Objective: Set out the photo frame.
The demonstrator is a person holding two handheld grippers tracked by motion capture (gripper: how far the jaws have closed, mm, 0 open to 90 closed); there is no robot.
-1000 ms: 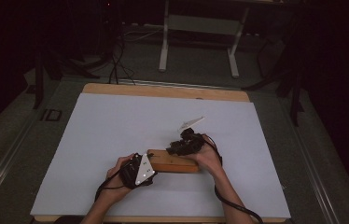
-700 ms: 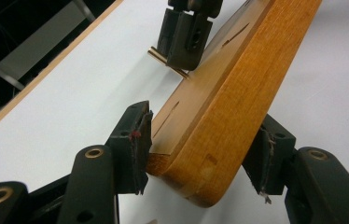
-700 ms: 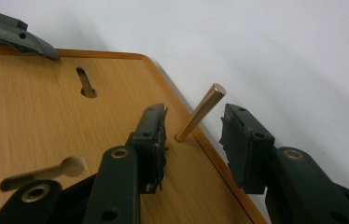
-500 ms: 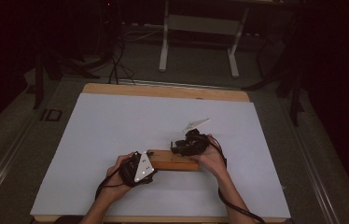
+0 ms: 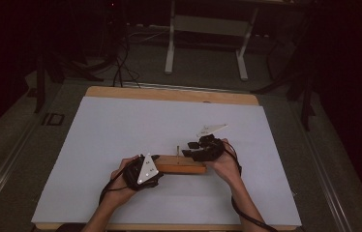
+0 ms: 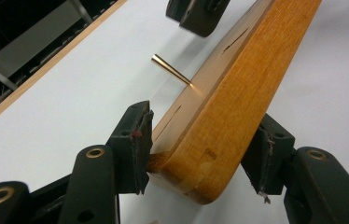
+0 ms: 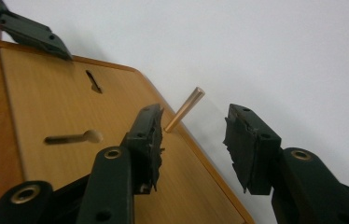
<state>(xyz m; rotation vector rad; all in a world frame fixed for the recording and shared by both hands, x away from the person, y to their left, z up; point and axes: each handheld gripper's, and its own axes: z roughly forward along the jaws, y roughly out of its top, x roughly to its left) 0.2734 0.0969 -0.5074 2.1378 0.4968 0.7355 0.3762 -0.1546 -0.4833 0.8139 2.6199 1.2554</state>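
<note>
Right gripper view: standing open with the right gripper (image 7: pixel 193 135), having just been spreading its jaws, leaving the brass pin (image 7: pixel 185 109) between them, unsqueezed, planted in the wooden block (image 7: pixel 70 107). Clamping that block's end on 2 sides with the left gripper (image 6: pixel 200 140), holding it flat on the white table (image 5: pixel 121 130) near the front edge. Probably letting go of the seated pin; next, backing straight off without knocking it. Reading no brand on the block; only a floor mark (image 5: pixel 53 119) resembling ID.
</note>
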